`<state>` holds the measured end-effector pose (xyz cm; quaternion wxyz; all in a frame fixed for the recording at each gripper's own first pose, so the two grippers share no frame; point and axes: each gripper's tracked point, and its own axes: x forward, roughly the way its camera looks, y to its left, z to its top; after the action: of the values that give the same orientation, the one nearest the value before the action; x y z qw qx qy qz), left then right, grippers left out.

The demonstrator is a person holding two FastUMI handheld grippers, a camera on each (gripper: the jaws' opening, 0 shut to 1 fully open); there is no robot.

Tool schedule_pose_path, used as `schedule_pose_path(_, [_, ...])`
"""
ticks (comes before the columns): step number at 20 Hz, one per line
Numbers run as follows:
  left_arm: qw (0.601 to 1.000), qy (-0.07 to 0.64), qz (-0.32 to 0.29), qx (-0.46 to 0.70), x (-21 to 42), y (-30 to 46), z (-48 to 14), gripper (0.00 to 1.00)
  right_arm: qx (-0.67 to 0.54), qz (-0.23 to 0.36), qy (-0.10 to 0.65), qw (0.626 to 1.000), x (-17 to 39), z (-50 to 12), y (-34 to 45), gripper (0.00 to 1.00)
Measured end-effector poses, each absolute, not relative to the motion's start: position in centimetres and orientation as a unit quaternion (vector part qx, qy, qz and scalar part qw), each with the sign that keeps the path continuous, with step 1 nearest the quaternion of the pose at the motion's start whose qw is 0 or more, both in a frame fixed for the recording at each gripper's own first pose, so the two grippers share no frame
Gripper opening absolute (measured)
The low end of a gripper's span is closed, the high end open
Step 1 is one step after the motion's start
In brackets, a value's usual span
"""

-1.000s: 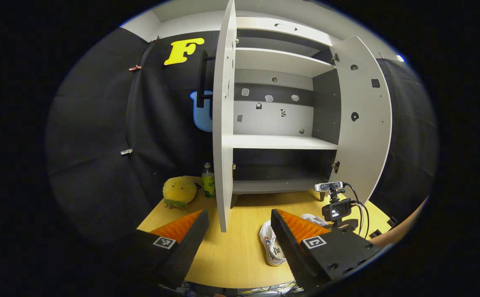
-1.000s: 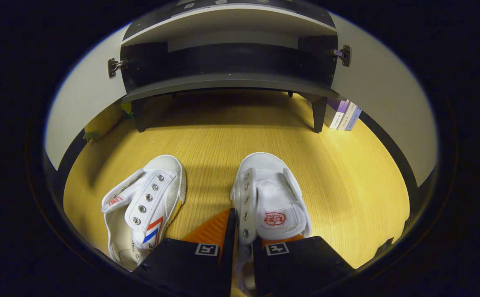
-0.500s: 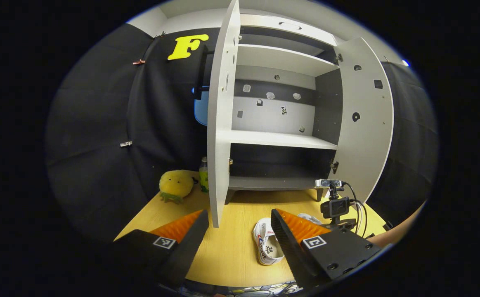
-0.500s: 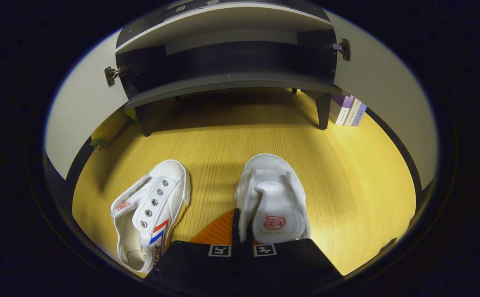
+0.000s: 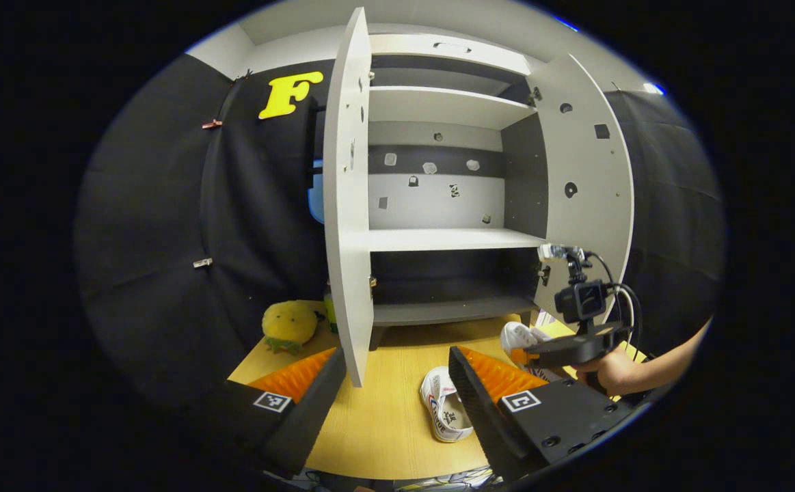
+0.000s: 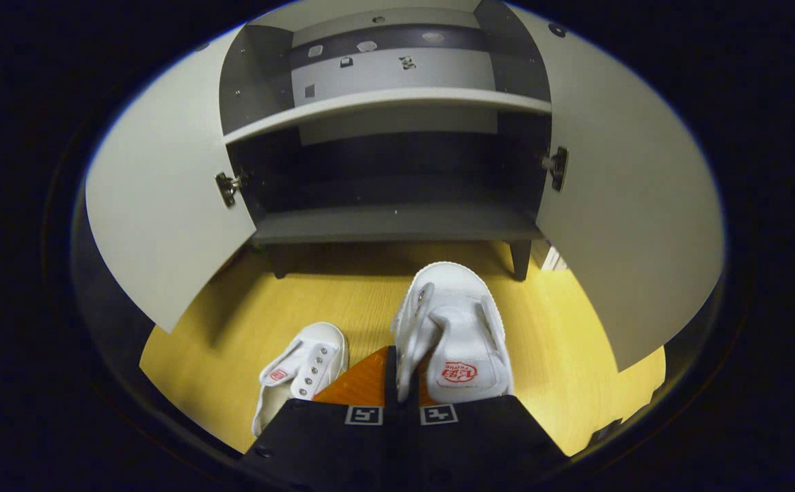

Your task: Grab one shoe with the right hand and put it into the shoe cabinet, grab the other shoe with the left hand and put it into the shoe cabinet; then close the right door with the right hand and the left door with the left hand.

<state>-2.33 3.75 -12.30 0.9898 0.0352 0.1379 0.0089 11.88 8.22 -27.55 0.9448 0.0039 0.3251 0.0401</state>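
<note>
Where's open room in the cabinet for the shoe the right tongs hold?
The bottom shelf is bare from hinge to hinge, straight ahead of the held shoe. The middle shelf is bare too. It is tight low on the floor: the second shoe lies beside the right tongs.

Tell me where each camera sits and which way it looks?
Left gripper view: rides the left claw, held back over the table, facing the open cabinet; its own open fingers show below, and farther right a hand holds the right claw.
Right gripper view: rides the right claw, low, looking into the cabinet's bottom; its fingers pinch a shoe.
Both share the cabinet, the table, the held shoe and the other shoe.
</note>
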Motion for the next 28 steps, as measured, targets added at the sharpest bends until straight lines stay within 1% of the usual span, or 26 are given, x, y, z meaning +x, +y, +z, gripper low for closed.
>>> schedule_pose_path(3, [0.991, 0.127, 0.002, 0.047, -1.9, 3.5, -11.9, 0.95, -0.015, 0.054, 0.266, 0.962, 13.6, -21.1, 8.7, 0.05])
schedule_pose_path(8, [0.992, 0.118, -0.006, 0.04, -0.8, 2.8, -11.4, 0.95, -0.021, 0.081, 0.185, 0.979, 17.8, -11.3, 10.5, 0.05])
schedule_pose_path(13, [0.993, 0.106, -0.008, 0.042, 0.2, 2.4, -10.6, 0.95, -0.02, 0.082, 0.133, 0.988, 24.0, -4.4, 10.6, 0.05])
schedule_pose_path(16, [0.994, 0.106, -0.006, 0.031, 0.2, 1.8, -10.3, 0.95, -0.03, 0.071, 0.12, 0.99, 28.2, -1.8, 10.4, 0.05])
schedule_pose_path(21, [0.994, 0.098, 0.017, 0.036, 0.6, 2.5, -9.7, 0.95, -0.023, 0.072, 0.112, 0.991, 35.1, 0.9, 10.7, 0.05])
schedule_pose_path(23, [0.995, 0.091, 0.028, 0.027, 0.9, 2.9, -9.1, 0.95, -0.025, 0.065, 0.125, 0.99, 37.8, 0.5, 10.5, 0.05])
schedule_pose_path(28, [0.997, 0.065, 0.049, 0.012, 1.3, 3.3, -7.4, 0.95, -0.103, 0.046, 0.16, 0.981, 44.2, -1.5, 9.8, 0.05])
